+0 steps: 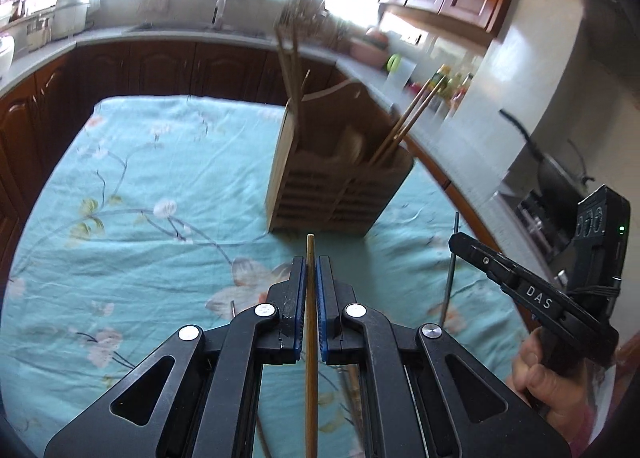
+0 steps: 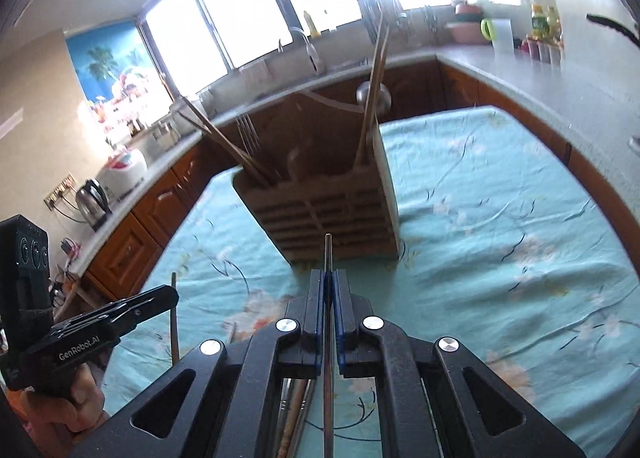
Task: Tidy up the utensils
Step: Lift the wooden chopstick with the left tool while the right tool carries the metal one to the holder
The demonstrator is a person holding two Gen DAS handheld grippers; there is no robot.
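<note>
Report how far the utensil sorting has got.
Done: chopsticks and other utensils already stand in the wooden holder. In hand: the left hand-held gripper clamps a wooden chopstick; the right hand-held gripper clamps a metal chopstick. Left: more utensils lie on the tablecloth.

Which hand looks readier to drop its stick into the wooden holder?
Roughly even, perhaps left: the left gripper grips a wooden chopstick, the right gripper a metal one, both before the holder.
</note>
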